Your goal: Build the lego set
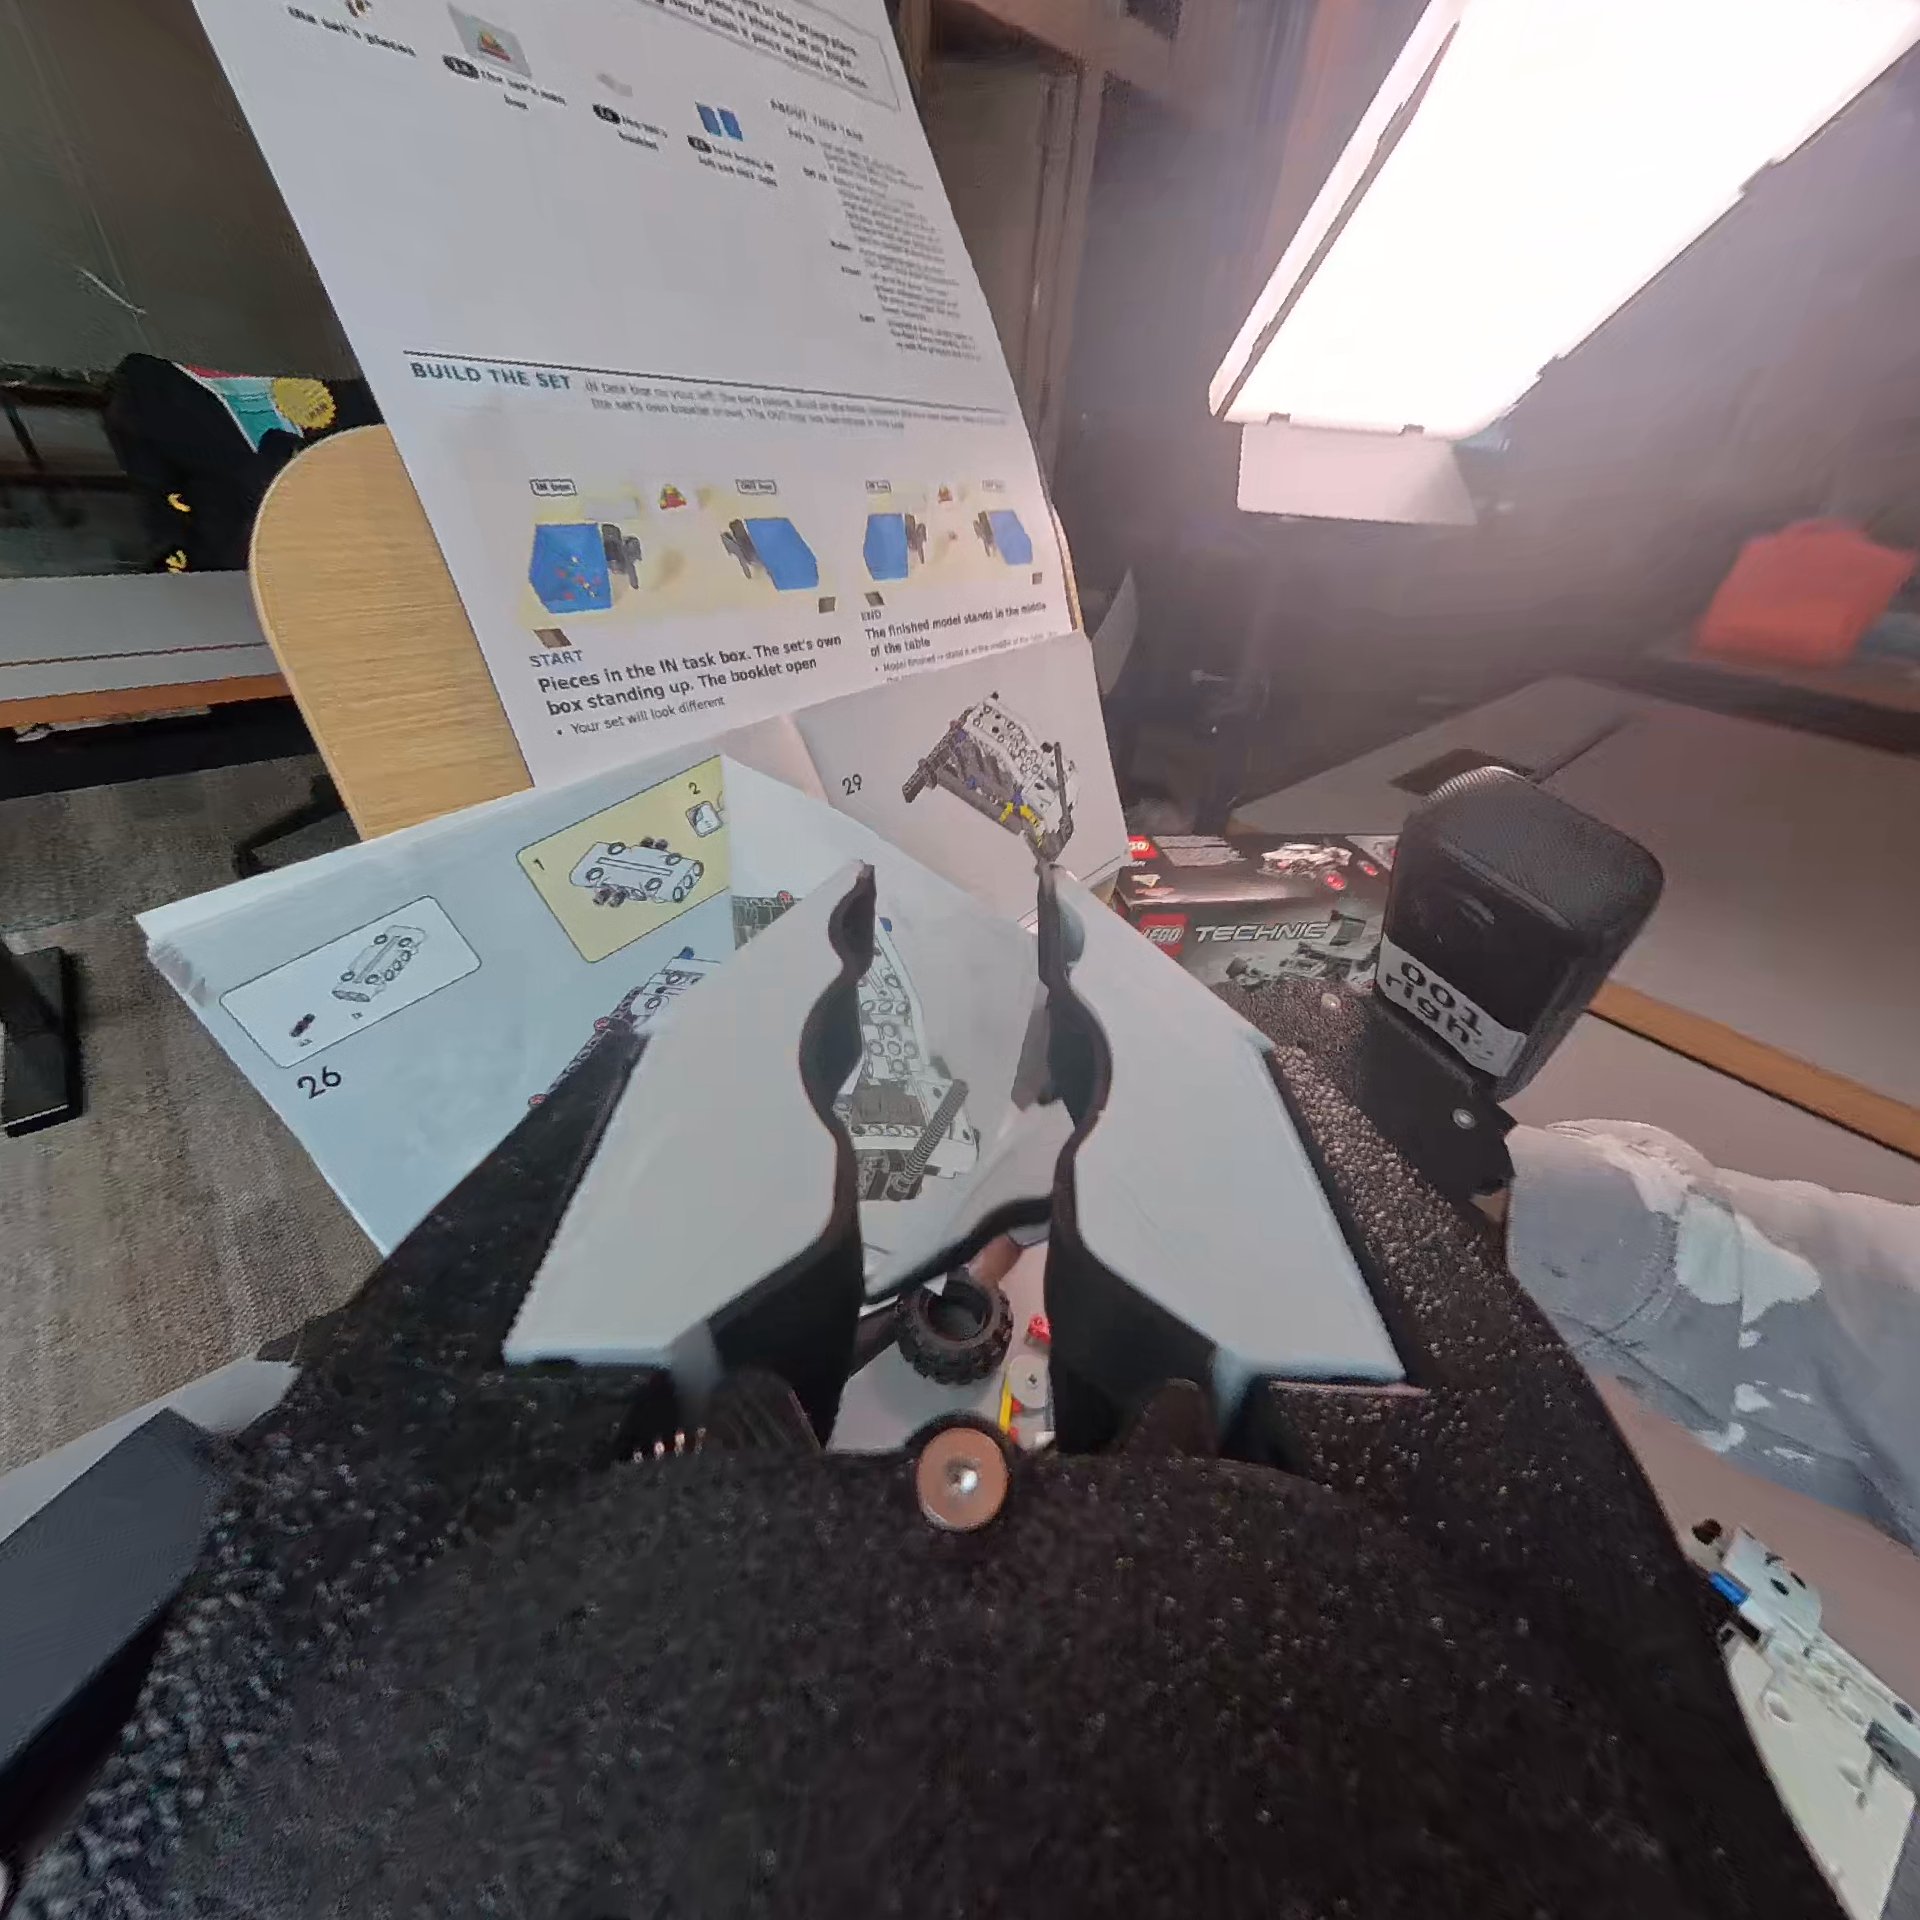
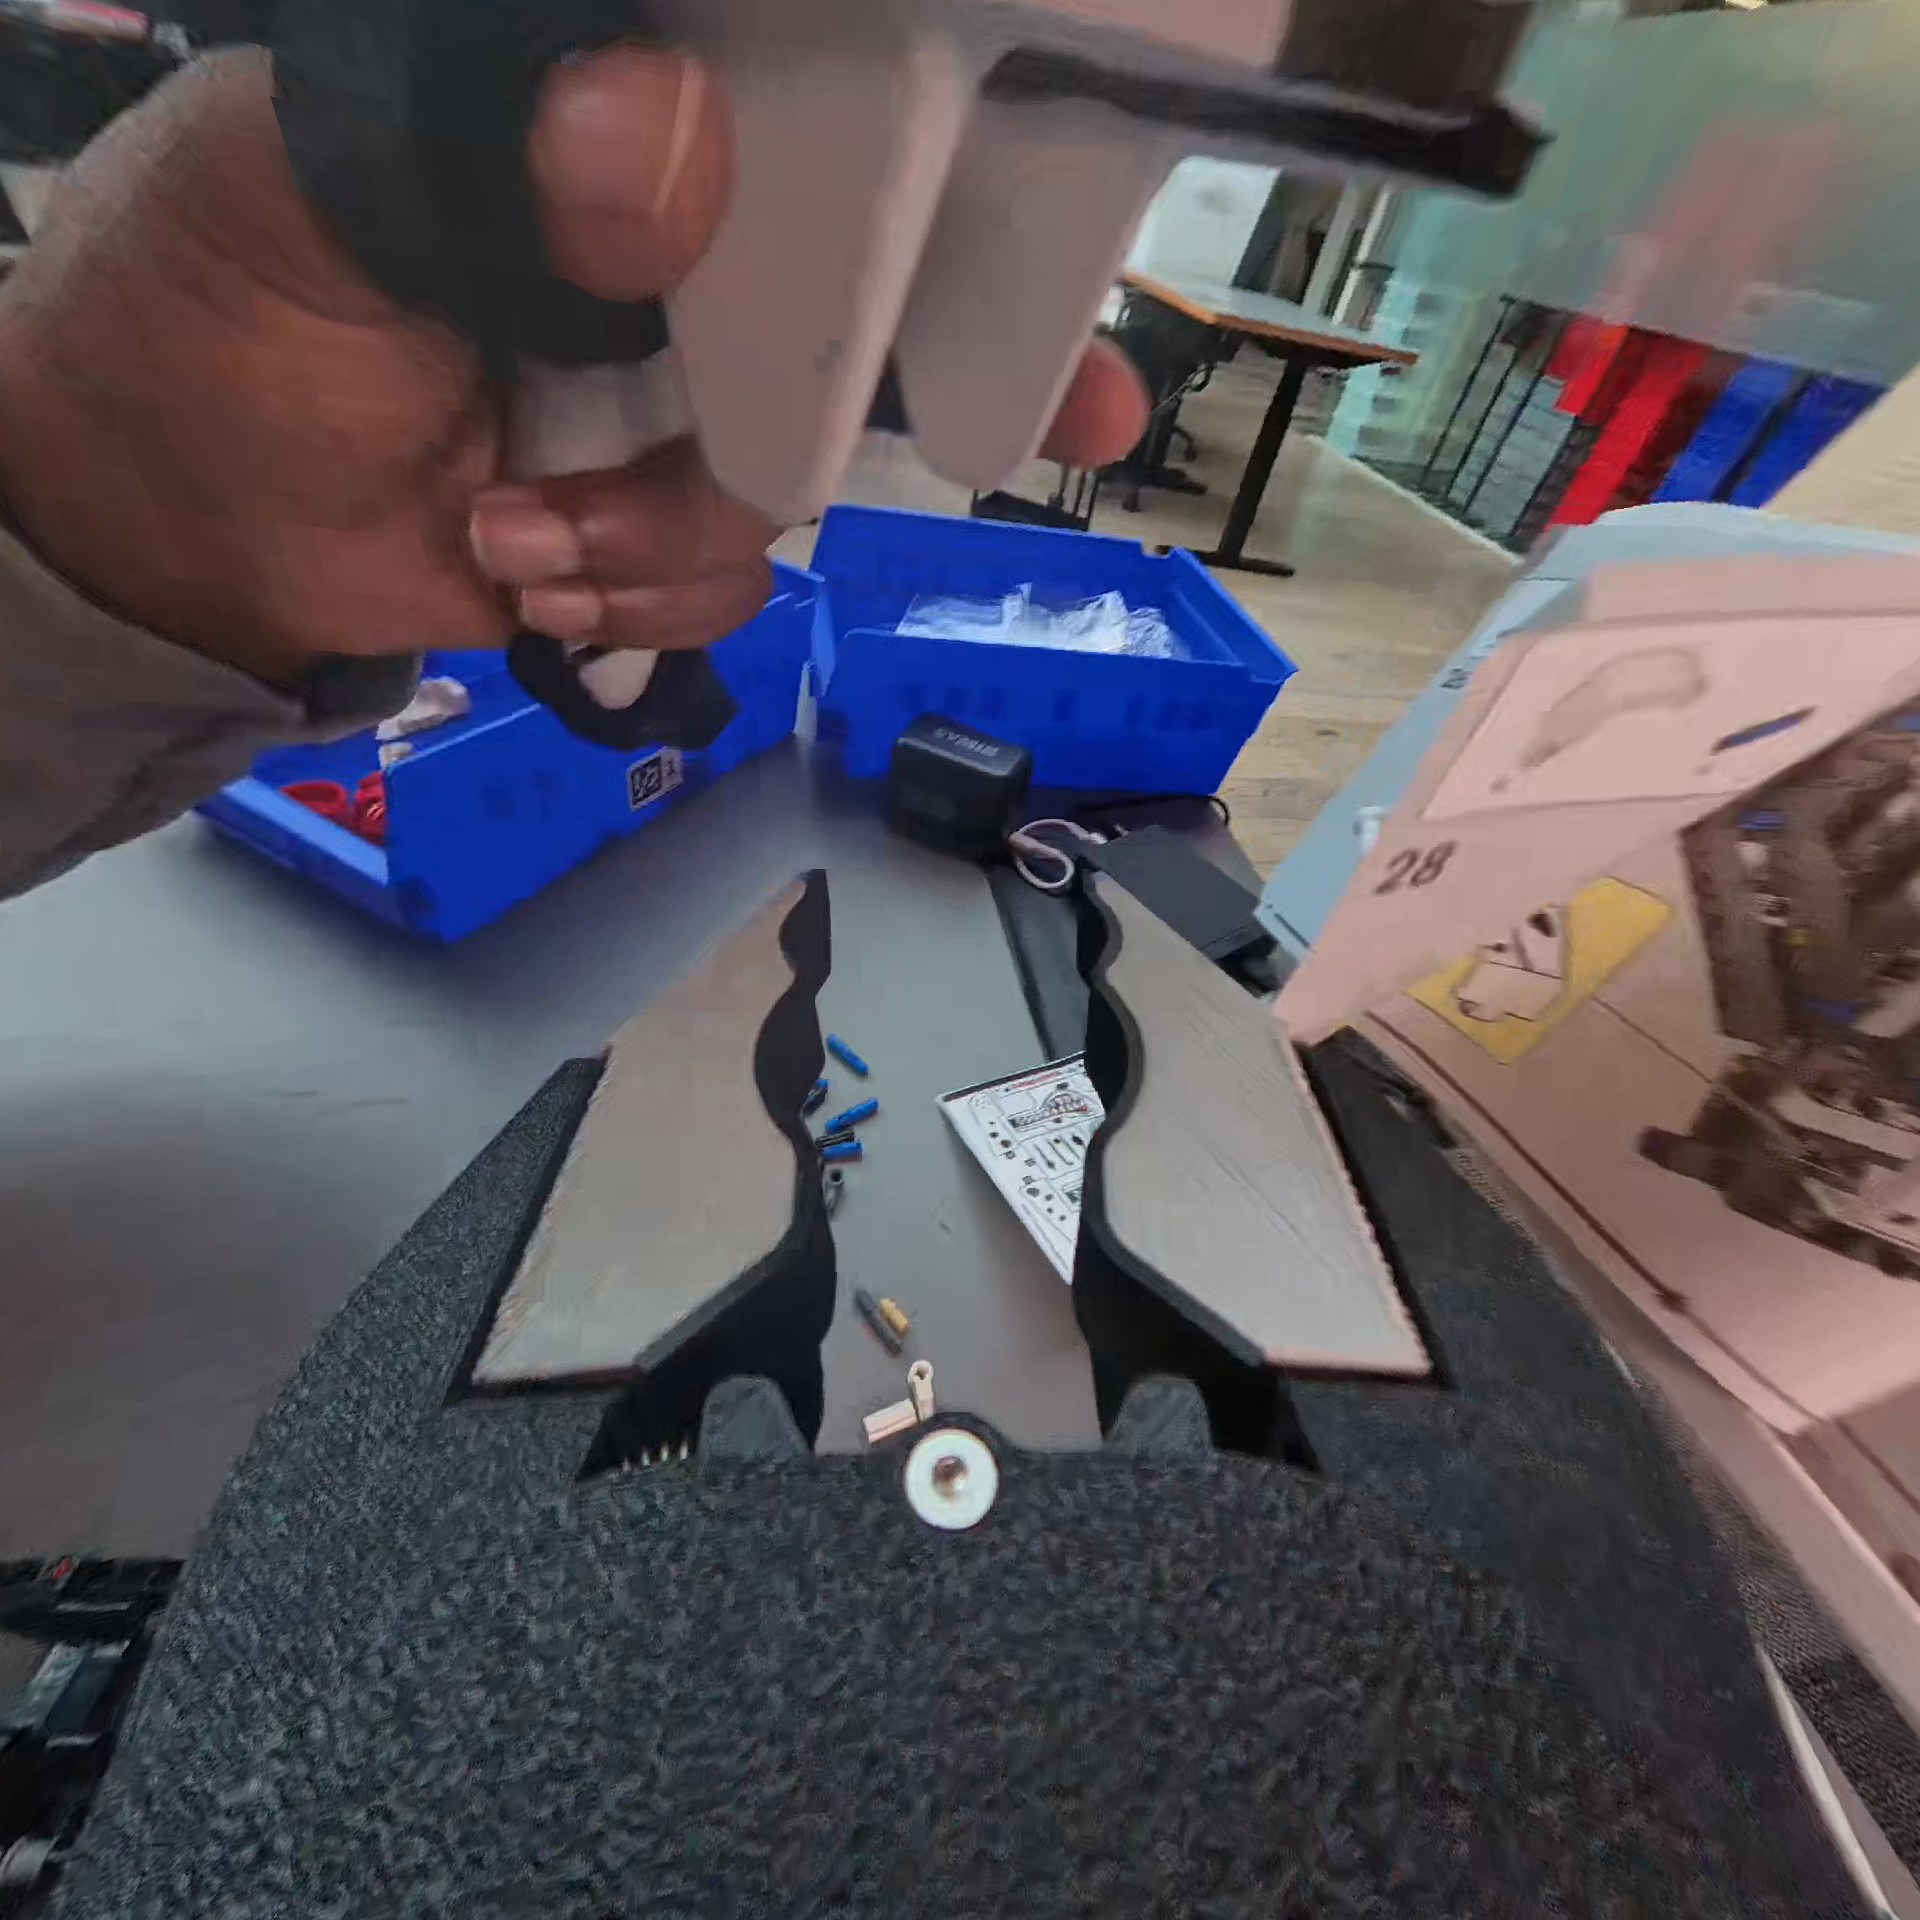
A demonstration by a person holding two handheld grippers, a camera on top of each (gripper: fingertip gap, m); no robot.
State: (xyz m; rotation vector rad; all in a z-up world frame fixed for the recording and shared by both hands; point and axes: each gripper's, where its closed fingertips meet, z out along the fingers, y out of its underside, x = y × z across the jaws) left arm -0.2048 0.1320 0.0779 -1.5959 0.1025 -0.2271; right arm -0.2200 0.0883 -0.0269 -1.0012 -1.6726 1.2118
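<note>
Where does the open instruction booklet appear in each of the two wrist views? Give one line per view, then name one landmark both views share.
Left wrist view: the instruction booklet stands open across the centre, behind the open left gripper.
Right wrist view: the instruction booklet fills the right edge, blurred, beside the open right gripper.
Shared landmark: the grey table, also seen at the right in the left wrist view.

My left gripper (image 1: 951, 883) hovering before the open booklet (image 1: 416, 966), instruction sheet (image 1: 623, 312) leaning behind it, set box (image 1: 1262, 914) lying to its right, my right gripper (image 2: 956, 894) hanging over scattered pins (image 2: 847, 1112) (loose on the table (image 2: 260, 1039)), two bins (image 2: 1039, 665) sitting behind them.
</note>
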